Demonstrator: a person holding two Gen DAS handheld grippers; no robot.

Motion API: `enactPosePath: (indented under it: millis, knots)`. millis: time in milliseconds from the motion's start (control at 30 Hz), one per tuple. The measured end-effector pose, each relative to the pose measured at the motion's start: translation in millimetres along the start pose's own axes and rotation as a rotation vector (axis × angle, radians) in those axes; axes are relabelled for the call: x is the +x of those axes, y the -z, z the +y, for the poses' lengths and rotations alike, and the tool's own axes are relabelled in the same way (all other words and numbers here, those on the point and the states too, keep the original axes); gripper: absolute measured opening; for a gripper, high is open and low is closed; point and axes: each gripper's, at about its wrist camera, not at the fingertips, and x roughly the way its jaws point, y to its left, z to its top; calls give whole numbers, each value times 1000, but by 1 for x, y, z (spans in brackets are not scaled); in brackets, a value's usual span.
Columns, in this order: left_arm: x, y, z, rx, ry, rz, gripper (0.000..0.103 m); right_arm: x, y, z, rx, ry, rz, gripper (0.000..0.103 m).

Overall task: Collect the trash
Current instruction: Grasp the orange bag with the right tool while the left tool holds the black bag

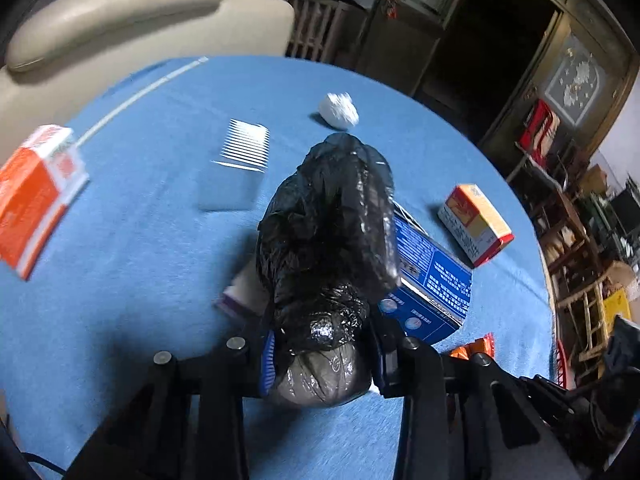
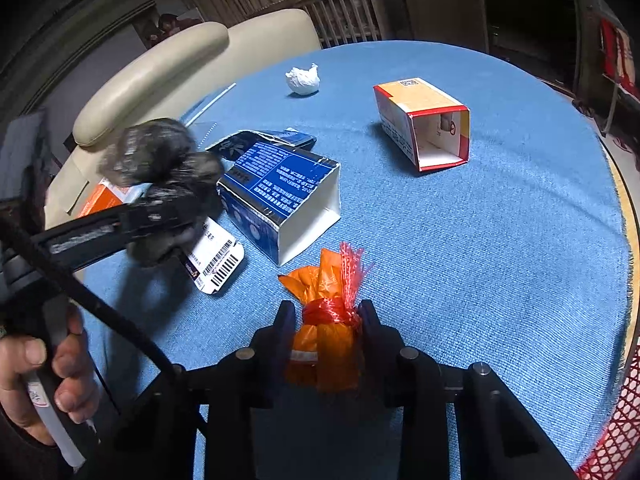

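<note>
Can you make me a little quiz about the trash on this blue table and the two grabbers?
1. True or false: the left gripper is shut on the black plastic bag.
2. What does the right gripper hold? A) the crumpled white paper B) the orange bag tied with red netting C) the open blue box
3. Fill in: the yellow and red box lies on its side on the blue table with its open end facing the ____.

Key: 1 true. 2 B. 3 camera.
</note>
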Motion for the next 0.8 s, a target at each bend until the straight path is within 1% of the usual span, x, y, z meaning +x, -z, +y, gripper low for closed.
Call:
enactPosePath:
  millis: [133,267,367,467,567,633,800]
  knots:
    - [-25,11,19,-28,-58,-49,39,-2,1,-1,-3,-4,-3,36]
    - [-39,24,39,-50,-128,-71,39,-1,0,0,-6,0,-1,35]
    - [-40,34,58,-80,-181,-65,39,-1,0,1,-12,8,1,35]
    - [-29,44,78,-114,-232,-25,39,-1,0,3,-18,18,4,35]
    - [-20,55,87,-122,-244,-2,39,0,-1,4,-27,26,6,35]
    - [-20,57,83,-98,-256,-14,39,0,-1,5,-31,30,8,35]
    - [-20,61,82,-87,-247,-24,39,0,-1,8,-43,47,9,35]
